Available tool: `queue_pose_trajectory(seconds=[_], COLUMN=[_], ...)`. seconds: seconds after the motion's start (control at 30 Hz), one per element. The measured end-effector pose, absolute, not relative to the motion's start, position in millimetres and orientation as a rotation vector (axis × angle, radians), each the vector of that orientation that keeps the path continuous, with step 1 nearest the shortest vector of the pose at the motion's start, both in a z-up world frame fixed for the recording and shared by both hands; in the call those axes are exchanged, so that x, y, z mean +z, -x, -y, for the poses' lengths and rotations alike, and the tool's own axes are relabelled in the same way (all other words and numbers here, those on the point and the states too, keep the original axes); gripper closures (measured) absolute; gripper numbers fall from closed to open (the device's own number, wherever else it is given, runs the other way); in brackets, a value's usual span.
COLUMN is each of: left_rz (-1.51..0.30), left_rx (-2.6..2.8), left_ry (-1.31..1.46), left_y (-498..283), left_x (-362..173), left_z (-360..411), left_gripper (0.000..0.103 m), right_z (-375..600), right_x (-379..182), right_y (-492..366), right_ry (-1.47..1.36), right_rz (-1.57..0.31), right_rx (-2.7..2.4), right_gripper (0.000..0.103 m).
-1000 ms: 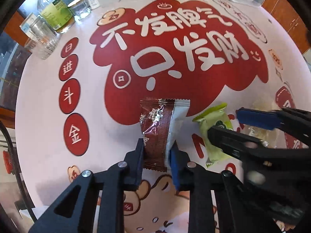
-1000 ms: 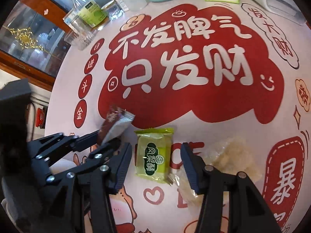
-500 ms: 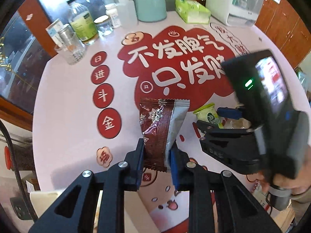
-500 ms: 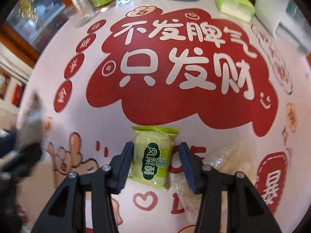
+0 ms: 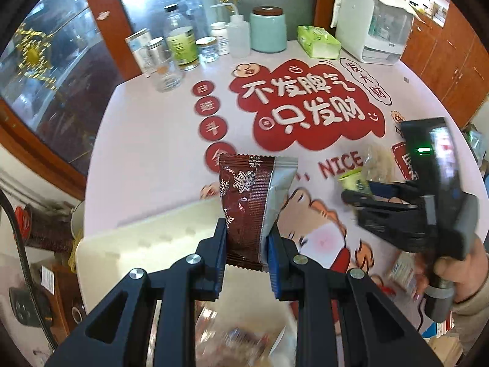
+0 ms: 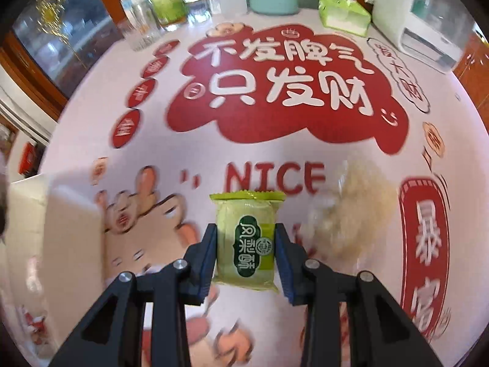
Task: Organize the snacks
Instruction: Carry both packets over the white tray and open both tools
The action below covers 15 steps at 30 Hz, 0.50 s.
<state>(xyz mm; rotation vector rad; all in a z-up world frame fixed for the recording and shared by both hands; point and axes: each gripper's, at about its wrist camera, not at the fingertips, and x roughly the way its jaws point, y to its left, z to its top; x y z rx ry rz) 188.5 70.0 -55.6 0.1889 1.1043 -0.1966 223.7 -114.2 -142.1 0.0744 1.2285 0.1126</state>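
Table: round table (image 6: 91, 98) under a pink cloth with a big red cloud of white characters and the word NICE; jars, bottles, a teal canister (image 5: 268, 29) and a green tissue pack (image 5: 318, 41) stand along its far edge.
Change: both wrist views now sit higher and further back than a second ago, so the printed cloth looks smaller; a white tray (image 5: 146, 241) has come into sight at the near left edge.
Left gripper (image 5: 246, 252): clamped on the brown packet (image 5: 247, 202), as before.
Brown packet: held upright above the white tray, dark brown with white snowflakes and a silver side panel (crimped top edge).
Right gripper (image 6: 246, 263): a second ago spread around the green packet (image 6: 246, 238), now closed on its sides.
Green packet: lifted off the table, lime green, dark green label.
Clear bag (image 6: 351, 211): pale pieces inside, blurred, lying on the table just right of the green packet.
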Motion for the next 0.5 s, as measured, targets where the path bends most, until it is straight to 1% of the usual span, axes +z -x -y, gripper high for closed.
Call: queue_pose_trajectory(seconds=[0.27,0.5], left_rz=[-1.078,-1.008], left_rx=[-0.153,-0.113], left_ry=[-0.134,-0.122], left_y=[-144.2,-114.7], left_x=[-37.5,-15.0], left_z=[-119.4,-153.5], left_gripper=[0.082,0.082], right_z=[74.9,23.0], right_x=[-65.4,-6.9], right_y=[-143.9,-82.7], right_ry=[-0.138,-0.115], right_rz=[-1.089,-0.971], right_rx=[0.242,0.375], right_gripper=[0.067,0.067])
